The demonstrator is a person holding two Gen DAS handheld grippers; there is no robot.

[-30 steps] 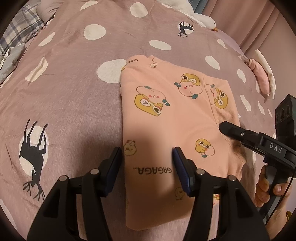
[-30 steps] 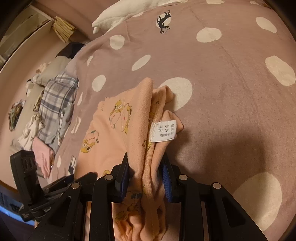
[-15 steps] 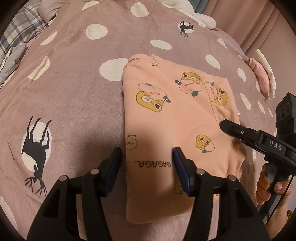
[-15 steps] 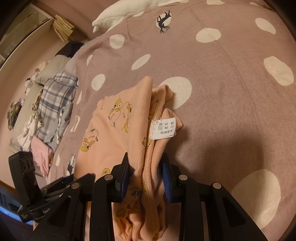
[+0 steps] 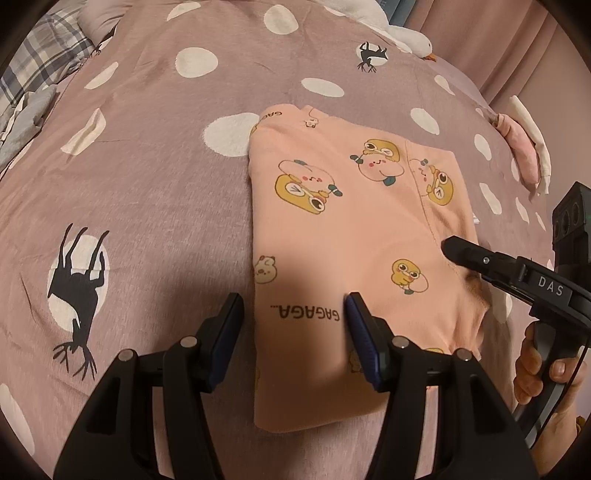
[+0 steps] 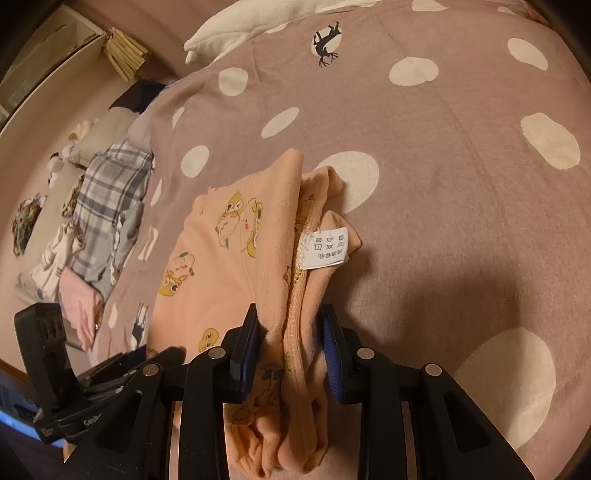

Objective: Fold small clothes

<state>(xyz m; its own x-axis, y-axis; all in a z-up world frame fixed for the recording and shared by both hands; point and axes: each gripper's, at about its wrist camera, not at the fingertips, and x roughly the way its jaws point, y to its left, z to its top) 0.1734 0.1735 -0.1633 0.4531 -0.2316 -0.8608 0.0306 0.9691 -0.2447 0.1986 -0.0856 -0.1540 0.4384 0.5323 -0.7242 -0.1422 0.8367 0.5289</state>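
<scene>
A small peach garment (image 5: 343, 236) with cartoon prints and "GAGAGA" lettering lies folded on the mauve polka-dot bedspread (image 5: 147, 184). My left gripper (image 5: 293, 325) is open and empty, hovering over the garment's near left edge. My right gripper (image 6: 290, 339) is shut on the garment's bunched right edge (image 6: 291, 295), which stands up between the pads; a white care label (image 6: 325, 247) hangs out beside it. In the left wrist view the right gripper (image 5: 480, 258) reaches in from the right over the garment's edge.
A plaid cloth (image 6: 107, 206) and a pink item (image 6: 79, 299) lie at the bed's left side. A folded pink and white piece (image 5: 524, 147) lies at far right. A white pillow (image 6: 258, 22) is at the head of the bed.
The left gripper has drawn back slightly, so the garment sits a little farther away. The right gripper still holds the same bunched edge, barely moved.
</scene>
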